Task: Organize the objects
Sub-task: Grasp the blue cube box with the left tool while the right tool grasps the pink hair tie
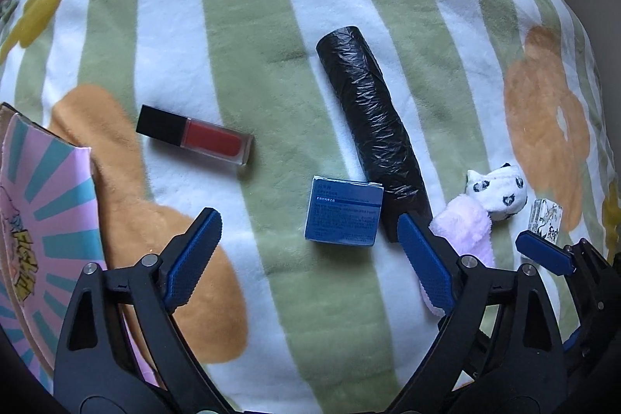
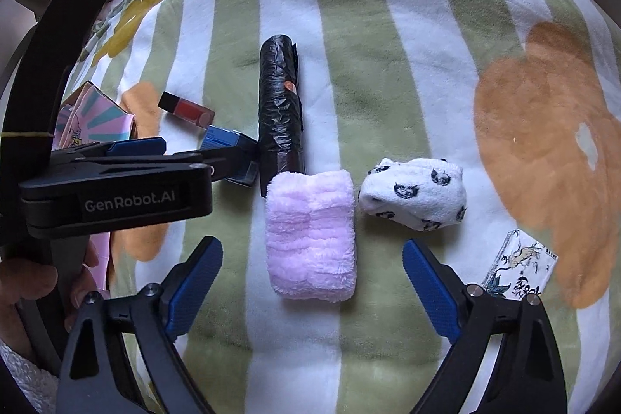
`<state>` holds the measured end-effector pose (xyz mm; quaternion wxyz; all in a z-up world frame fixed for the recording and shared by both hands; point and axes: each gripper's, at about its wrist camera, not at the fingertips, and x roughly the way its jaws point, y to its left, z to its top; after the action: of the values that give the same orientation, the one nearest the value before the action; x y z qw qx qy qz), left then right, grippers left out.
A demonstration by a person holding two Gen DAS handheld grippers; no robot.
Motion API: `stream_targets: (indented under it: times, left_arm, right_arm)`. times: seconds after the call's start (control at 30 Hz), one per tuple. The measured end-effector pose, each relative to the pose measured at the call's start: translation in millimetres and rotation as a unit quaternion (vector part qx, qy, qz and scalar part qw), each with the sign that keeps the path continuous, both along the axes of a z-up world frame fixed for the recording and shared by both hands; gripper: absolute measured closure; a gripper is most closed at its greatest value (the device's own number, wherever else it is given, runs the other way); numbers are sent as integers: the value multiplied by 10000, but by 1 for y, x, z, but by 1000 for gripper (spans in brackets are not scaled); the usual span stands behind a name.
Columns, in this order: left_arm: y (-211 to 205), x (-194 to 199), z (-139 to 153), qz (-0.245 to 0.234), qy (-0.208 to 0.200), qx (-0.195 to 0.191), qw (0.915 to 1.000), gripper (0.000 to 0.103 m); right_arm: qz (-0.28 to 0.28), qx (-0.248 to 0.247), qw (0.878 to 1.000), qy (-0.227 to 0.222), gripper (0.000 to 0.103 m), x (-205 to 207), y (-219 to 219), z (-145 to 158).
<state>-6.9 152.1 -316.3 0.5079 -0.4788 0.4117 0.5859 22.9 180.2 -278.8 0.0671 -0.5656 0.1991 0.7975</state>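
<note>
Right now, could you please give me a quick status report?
Left hand-held gripper open above small blue box. Right hand-held gripper open around folded pink fleece cloth. Nothing gripped. Black plastic bag roll touches the box.

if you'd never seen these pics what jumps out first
The long black bag roll lying across the middle of the green-and-white striped blanket catches the eye first. Left of it lies a red lip gloss, and at its near end a small blue box. Nearer the open right tongs a fluffy pink towel sits beside a white spotted sock.
</note>
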Motion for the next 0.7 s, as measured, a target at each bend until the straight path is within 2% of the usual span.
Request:
stream_targets:
  times: [0.07, 0.13, 0.37, 0.43, 0.57, 0.63, 0.7]
  left_arm:
    - [2, -2, -5, 24, -104, -24, 9999, 17]
    - [4, -4, -10, 35, -185, -88, 9998, 34]
    - [8, -7, -21, 42, -415, -129, 9990, 44]
    - [9, -5, -23, -15, -422, -158, 9990, 51]
    - [11, -1, -29, -116, -370, -203, 9990, 56]
    - [12, 0, -31, -178, -459, -211, 9986, 67]
    - [12, 2, -31, -246, -385, -196, 9988, 67]
  right_arm:
    - [-36, -56, 10000, -54, 16, -3, 0, -4]
    - [-53, -90, 9999, -98, 18, -5, 1, -8]
    - [-25, -82, 9999, -120, 18, -11, 0, -11]
    - [14, -47, 9999, -126, 26, -13, -2, -11]
    - [57, -29, 9996, -263, 41, -18, -5, -18]
    - [50, -57, 9994, -325, 49, -18, -5, -21]
    - [64, -37, 9993, -370, 56, -19, -6, -22]
